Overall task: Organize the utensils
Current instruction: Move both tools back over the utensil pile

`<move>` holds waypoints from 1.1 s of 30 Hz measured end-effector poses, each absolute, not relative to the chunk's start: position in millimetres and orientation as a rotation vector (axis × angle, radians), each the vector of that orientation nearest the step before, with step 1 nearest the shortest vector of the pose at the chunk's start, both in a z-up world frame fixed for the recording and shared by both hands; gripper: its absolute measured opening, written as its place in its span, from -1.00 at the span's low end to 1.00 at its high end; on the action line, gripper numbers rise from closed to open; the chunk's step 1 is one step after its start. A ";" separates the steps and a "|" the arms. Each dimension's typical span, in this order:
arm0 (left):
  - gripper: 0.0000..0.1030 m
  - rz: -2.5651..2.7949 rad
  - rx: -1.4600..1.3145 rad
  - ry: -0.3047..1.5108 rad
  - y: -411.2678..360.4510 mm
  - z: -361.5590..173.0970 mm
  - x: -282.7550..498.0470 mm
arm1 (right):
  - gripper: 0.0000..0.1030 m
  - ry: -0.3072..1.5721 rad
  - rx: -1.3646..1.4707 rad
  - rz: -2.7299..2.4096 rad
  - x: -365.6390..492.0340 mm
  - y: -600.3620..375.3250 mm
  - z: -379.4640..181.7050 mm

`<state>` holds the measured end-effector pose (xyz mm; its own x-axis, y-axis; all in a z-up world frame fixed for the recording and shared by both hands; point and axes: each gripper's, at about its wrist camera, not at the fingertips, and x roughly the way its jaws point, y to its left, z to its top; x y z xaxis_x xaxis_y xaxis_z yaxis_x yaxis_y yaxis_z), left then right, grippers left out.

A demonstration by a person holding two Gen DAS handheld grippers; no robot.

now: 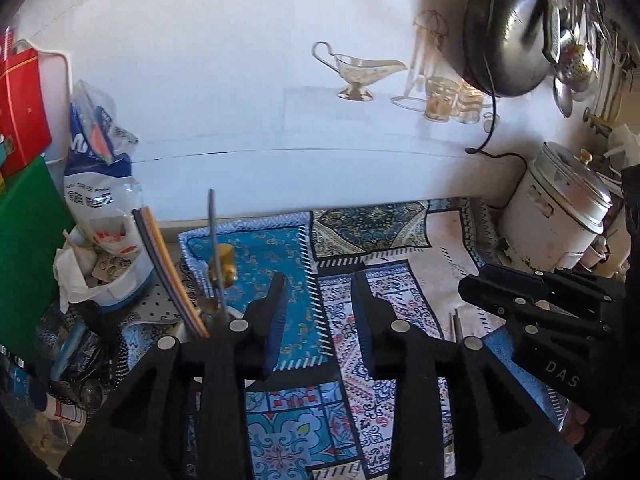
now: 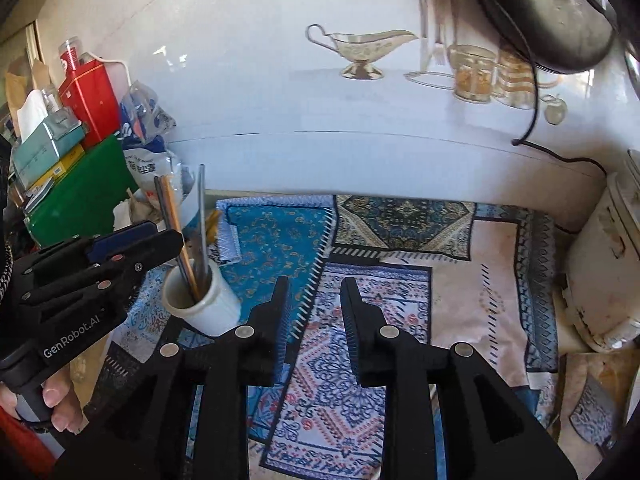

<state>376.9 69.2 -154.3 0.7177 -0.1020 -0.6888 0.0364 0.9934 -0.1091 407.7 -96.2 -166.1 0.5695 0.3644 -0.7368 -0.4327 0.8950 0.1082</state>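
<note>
A white cup point(image 2: 208, 304) stands on the patterned mat at the left, holding a pair of chopsticks point(image 2: 172, 216) and a grey metal utensil handle point(image 2: 202, 216). In the left wrist view the chopsticks point(image 1: 160, 256) and the metal handle point(image 1: 214, 240) rise just left of my fingers, and the cup is hidden behind them. My left gripper point(image 1: 319, 284) is open over the blue mat with nothing between its fingers; it also shows beside the cup point(image 2: 160, 238). My right gripper point(image 2: 315, 286) is open and empty over the mat, to the right of the cup, and reaches in from the right point(image 1: 474, 280).
Patterned mats point(image 2: 400, 280) cover the counter up to a white wall. A bag point(image 1: 96, 184), green board point(image 1: 28, 248) and red tin point(image 2: 90, 96) crowd the left. A white rice cooker point(image 1: 560, 208) stands at the right under a hanging dark wok point(image 1: 508, 40).
</note>
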 end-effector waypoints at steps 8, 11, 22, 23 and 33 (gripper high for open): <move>-0.33 -0.206 -0.045 0.907 -9.1 -196.7 401.4 | -0.55 0.920 -0.056 0.325 415.5 -173.5 -188.0; -0.33 -0.247 -0.022 0.988 -36.0 -222.7 407.3 | -0.55 0.962 -0.047 0.281 416.1 -196.5 -203.3; -0.33 -0.334 0.056 1.284 -100.8 -325.7 415.1 | -0.55 1.126 -0.023 0.191 407.2 -250.7 -262.7; -0.33 -0.335 0.058 1.300 -103.9 -330.5 415.1 | -0.55 1.136 -0.020 0.183 406.2 -253.9 -266.4; -0.45 -0.345 0.060 1.344 -122.3 -346.2 415.3 | -0.55 1.192 0.014 0.185 402.5 -262.7 -285.4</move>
